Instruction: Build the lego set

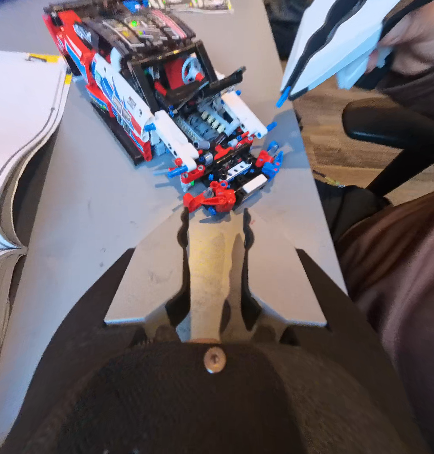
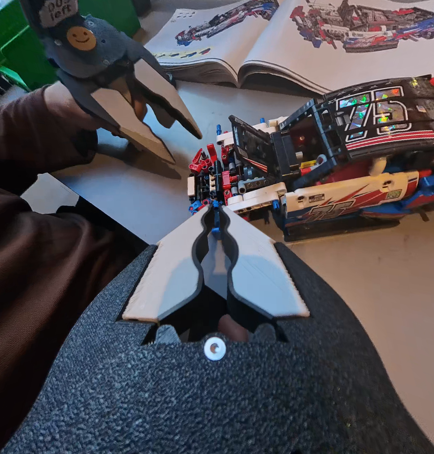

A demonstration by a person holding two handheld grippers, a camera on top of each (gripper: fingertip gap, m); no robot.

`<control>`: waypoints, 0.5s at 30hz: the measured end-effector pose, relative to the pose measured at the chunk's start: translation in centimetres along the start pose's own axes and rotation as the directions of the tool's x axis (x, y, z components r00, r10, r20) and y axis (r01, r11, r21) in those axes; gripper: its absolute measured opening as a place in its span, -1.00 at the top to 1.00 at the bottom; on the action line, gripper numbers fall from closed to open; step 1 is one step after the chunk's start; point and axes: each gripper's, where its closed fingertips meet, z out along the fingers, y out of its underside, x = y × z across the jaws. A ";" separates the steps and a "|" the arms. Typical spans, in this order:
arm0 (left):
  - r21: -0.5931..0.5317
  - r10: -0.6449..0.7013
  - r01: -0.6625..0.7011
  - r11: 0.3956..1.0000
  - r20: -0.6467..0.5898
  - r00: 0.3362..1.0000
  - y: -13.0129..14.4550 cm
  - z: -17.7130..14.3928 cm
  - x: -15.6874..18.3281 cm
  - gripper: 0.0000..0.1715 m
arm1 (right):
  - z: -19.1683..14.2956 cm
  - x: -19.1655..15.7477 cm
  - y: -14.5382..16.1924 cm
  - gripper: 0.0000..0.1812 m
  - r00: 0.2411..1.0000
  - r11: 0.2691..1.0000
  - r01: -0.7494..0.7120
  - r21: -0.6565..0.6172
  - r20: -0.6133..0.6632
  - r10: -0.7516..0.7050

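The Lego race car (image 2: 333, 172) sat on the grey bench (image 2: 358, 282) beside an open instruction booklet (image 2: 272, 49). The right gripper (image 2: 216, 213) pinched a blue pin (image 2: 216, 221) against the car's unfinished front; the left gripper (image 1: 214, 211) hovered nearby, fingers spread and empty.

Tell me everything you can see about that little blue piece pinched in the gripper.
The blue piece is a small, slim plastic pin, glossy, with a thicker collar near its lower end. It stands lengthwise along the right gripper, whose wavy black-edged fingers are closed on its sides. Its far tip sits right by the open front of the lego car, among red and blue connectors; whether it touches them is unclear.
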 end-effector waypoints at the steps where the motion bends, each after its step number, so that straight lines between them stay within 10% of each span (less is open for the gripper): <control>1: -0.021 0.007 -0.007 1.000 -0.005 1.000 0.3 0.5 0.0 0.52 | 0.1 -0.1 0.1 0.96 1.000 1.000 0.007 -0.001 0.003 -0.007; 15: -0.149 0.084 -0.088 0.985 -0.036 0.996 1.7 2.9 2.9 0.64 | 1.2 0.0 1.6 0.96 0.888 0.858 0.442 -0.261 -0.005 -0.459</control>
